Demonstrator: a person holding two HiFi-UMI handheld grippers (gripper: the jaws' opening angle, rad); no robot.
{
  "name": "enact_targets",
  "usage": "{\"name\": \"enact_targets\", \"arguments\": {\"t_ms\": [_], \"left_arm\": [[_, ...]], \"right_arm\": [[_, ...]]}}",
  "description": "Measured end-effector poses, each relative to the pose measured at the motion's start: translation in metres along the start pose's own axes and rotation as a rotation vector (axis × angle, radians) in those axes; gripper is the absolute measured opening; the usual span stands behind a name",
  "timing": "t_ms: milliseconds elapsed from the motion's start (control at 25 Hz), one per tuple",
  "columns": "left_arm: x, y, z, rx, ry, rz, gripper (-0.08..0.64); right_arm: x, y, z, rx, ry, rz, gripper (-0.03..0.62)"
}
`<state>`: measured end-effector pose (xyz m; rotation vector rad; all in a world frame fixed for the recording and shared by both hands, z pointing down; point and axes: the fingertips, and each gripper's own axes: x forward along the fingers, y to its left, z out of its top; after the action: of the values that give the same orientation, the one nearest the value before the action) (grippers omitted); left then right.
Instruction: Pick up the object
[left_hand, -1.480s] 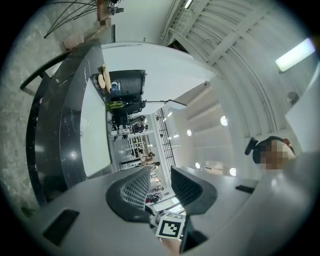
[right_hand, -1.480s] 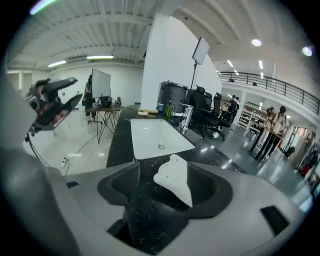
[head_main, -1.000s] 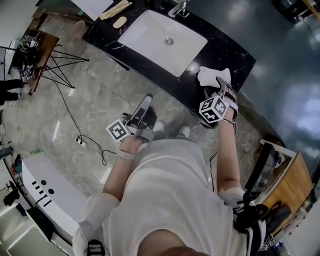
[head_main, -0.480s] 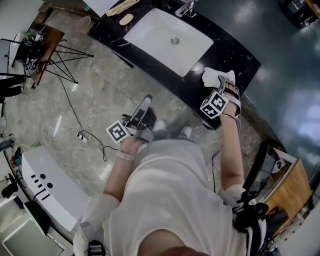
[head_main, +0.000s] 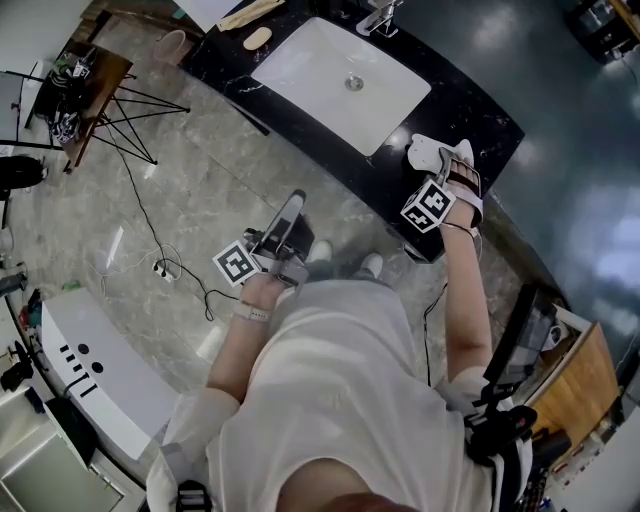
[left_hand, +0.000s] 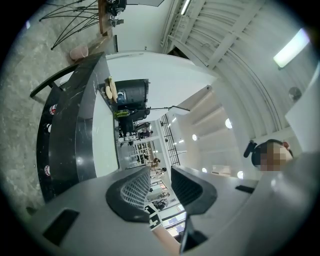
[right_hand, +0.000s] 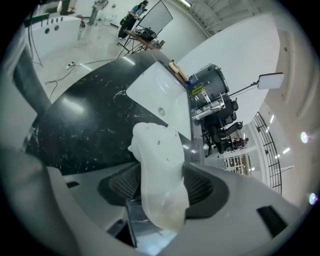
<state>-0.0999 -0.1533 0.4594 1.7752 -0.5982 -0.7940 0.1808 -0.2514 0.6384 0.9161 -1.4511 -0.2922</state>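
The object is a white, smooth, shoe-shaped piece (head_main: 428, 152) at the near right end of the black marble counter (head_main: 455, 95). My right gripper (head_main: 447, 166) reaches over the counter edge and is shut on it. In the right gripper view the white piece (right_hand: 157, 160) stands clamped between both ribbed pads, its far end just above the counter (right_hand: 85, 120). My left gripper (head_main: 292, 204) is held low in front of the body, away from the counter. Its jaws (left_hand: 161, 187) stand a little apart with nothing between them.
A white sink (head_main: 335, 70) with a faucet (head_main: 380, 15) is set into the counter left of the object. Wooden pieces (head_main: 245, 15) lie at the counter's far left. On the floor are tripod legs (head_main: 130, 120), a cable with power strip (head_main: 160, 280) and a white cabinet (head_main: 90, 380).
The right gripper has edged a little farther forward over the counter onto the white piece. The left gripper has stayed where it was.
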Motion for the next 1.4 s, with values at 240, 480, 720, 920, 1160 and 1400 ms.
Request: {"name": "enact_targets", "arguments": {"t_ms": [240, 480, 720, 920, 1160, 1400], "left_arm": [[-0.004, 0.001, 0.005, -0.010, -0.024, 0.007, 0.115], [-0.011, 0.000, 0.011, -0.012, -0.043, 0.010, 0.115], [-0.009, 0.000, 0.007, -0.019, -0.043, 0.002, 0.115], [-0.009, 0.003, 0.006, -0.026, -0.040, 0.011, 0.115], [-0.009, 0.004, 0.008, -0.024, -0.044, 0.008, 0.115], [-0.006, 0.006, 0.005, -0.029, -0.041, 0.002, 0.115]], "right_arm": [[0.009, -0.009, 0.002, 0.008, -0.001, -0.046, 0.262], [0.010, -0.021, 0.004, 0.003, -0.005, -0.146, 0.204], [0.015, -0.027, 0.004, 0.009, -0.015, -0.187, 0.190], [0.019, -0.029, 0.003, 0.013, -0.018, -0.200, 0.189], [0.017, -0.026, 0.001, 0.009, -0.060, -0.226, 0.189], [0.011, -0.031, -0.002, 0.091, -0.098, -0.212, 0.173]]}}
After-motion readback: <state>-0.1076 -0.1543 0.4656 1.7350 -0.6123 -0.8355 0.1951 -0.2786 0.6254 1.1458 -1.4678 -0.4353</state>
